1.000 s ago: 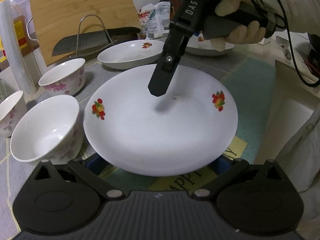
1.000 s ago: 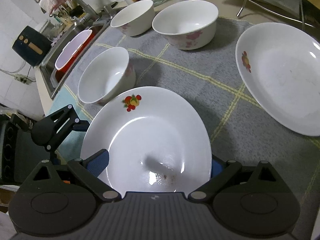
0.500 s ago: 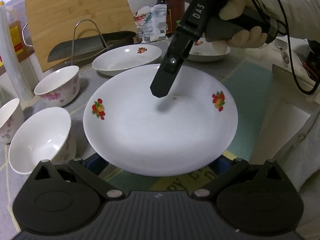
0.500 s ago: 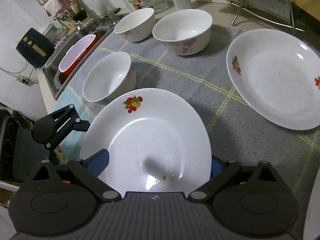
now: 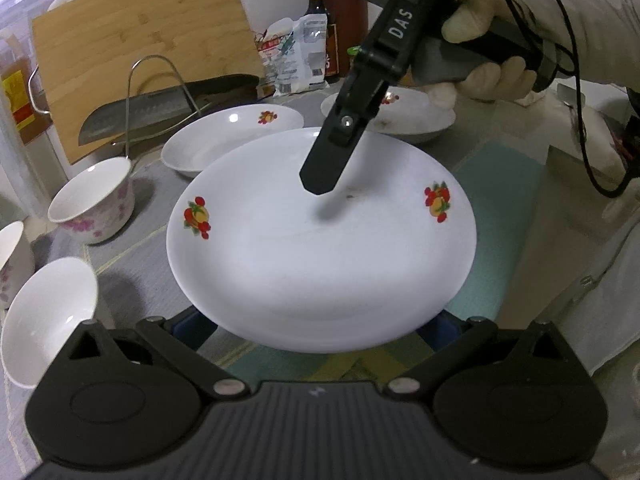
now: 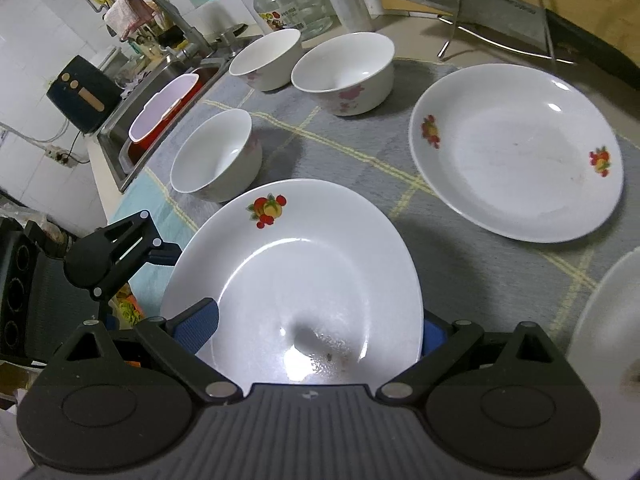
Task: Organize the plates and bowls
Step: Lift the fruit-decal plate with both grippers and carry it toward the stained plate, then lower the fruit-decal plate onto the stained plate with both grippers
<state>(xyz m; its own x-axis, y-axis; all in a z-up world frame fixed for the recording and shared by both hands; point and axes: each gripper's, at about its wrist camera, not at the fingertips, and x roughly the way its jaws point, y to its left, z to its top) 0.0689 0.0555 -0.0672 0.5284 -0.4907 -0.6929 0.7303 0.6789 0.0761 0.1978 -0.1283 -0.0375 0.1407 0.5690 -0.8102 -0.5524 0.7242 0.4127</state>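
The plate (image 6: 304,280) between the right gripper's (image 6: 316,326) jaws looks like glossy white glazed ceramic, as do the bowls (image 6: 344,72) beyond them. Under these lies a matt grey woven cloth (image 6: 344,152). Farther off stand a pale-grained wooden board (image 5: 136,36) and a dull steel cleaver (image 5: 136,116).

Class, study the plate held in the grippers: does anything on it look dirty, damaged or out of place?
Yes. The held plate has small dark specks and a wet-looking smear near its centre, close to the right gripper. The plate on the grey mat also shows faint streaks. No chips show.

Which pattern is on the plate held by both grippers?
White plate with red-and-yellow fruit motifs; clearest in the left wrist view.
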